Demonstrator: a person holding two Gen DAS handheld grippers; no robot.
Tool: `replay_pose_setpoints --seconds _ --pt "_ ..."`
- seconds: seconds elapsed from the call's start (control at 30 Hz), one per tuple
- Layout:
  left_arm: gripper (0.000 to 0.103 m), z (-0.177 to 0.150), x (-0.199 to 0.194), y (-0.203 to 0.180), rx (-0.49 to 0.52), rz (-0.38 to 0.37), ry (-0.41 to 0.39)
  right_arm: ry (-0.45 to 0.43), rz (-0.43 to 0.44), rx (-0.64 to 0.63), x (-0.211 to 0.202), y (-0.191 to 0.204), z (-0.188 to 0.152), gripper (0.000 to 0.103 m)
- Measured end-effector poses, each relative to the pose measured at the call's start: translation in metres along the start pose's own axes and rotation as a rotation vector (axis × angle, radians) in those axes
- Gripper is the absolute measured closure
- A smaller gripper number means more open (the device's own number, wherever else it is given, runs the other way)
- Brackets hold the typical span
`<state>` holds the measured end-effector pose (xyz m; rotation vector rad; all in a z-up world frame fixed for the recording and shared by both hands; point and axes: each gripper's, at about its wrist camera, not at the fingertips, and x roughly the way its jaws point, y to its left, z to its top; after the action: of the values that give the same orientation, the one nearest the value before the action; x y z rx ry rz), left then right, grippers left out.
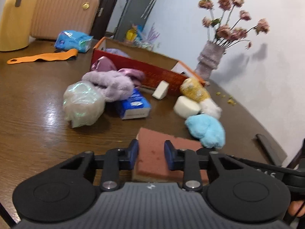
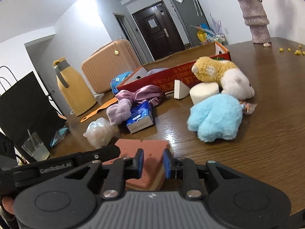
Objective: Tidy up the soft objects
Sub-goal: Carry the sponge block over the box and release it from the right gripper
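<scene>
A pink sponge [image 1: 152, 143] with a yellowish underside lies low over the brown table [image 1: 38, 133], held from both sides. My left gripper [image 1: 151, 150] is shut on it, blue pads pressing its near edge. My right gripper [image 2: 152, 160] is shut on the sponge [image 2: 144, 147] too, near a corner. Beyond are a blue plush [image 2: 215, 116], a yellow and white plush [image 2: 219, 72], a white foam cylinder [image 2: 204, 93], a white foam wedge [image 1: 161, 91], a purple fluffy item [image 1: 112, 84], a blue tissue pack [image 1: 133, 106] and a crumpled plastic bag [image 1: 82, 105]. A red cardboard box [image 1: 152, 72] stands open behind them.
A fuzzy vase of dried flowers [image 1: 207, 59] stands by the white wall at the table's far right. A peach suitcase [image 1: 63, 13], a yellow jug [image 2: 74, 93], an orange strap [image 1: 42, 57] and another blue pack [image 1: 74, 41] sit far left. A black bag [image 2: 24, 103] and a drink cup [image 2: 36, 148] stand at the left.
</scene>
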<state>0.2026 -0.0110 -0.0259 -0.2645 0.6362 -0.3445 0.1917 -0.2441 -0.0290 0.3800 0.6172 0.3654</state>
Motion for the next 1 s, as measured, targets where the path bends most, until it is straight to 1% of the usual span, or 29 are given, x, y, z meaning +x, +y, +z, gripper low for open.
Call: replay_pose_setpoints --seconds 0.23,0.4,0.47,0.5,0.57,0.67,0.73,0.8,0.87,0.93,1.0 --pt "0.078 0.0 -0.002 0.009 -0.046 -0.032 0.015 -0.003 0.008 0.004 0.009 -0.003 -0.002 0.081" --pt "0.079 0.001 -0.002 0.007 -0.05 -0.022 0.017 0.013 0.032 0.021 0.013 -0.008 0.001 0.08" --pt "0.08 0.004 0.0 0.006 -0.046 -0.025 0.023 0.013 0.035 0.018 0.015 -0.009 0.003 0.081" --pt "0.08 0.007 -0.002 0.005 -0.048 -0.038 0.02 0.008 0.027 0.016 0.015 -0.009 0.005 0.082" --pt "0.08 0.018 -0.008 0.001 -0.029 -0.053 -0.013 -0.002 0.026 0.011 0.013 -0.008 0.011 0.083" --pt "0.08 0.052 -0.012 -0.009 0.007 -0.094 -0.091 -0.058 0.056 0.014 0.008 -0.008 0.036 0.083" --pt "0.08 0.082 -0.002 -0.013 0.021 -0.101 -0.109 -0.093 0.069 0.004 0.011 -0.008 0.065 0.083" --pt "0.08 0.116 0.016 -0.015 0.025 -0.1 -0.107 -0.118 0.071 -0.023 0.022 -0.006 0.1 0.083" --pt "0.08 0.157 0.042 -0.016 0.023 -0.09 -0.091 -0.141 0.056 -0.068 0.038 -0.004 0.137 0.083" --pt "0.08 0.196 0.073 -0.019 0.018 -0.099 -0.075 -0.171 0.021 -0.112 0.056 -0.005 0.174 0.083" --pt "0.081 0.233 0.112 -0.023 0.023 -0.095 -0.047 -0.183 -0.015 -0.127 0.079 -0.013 0.212 0.083"
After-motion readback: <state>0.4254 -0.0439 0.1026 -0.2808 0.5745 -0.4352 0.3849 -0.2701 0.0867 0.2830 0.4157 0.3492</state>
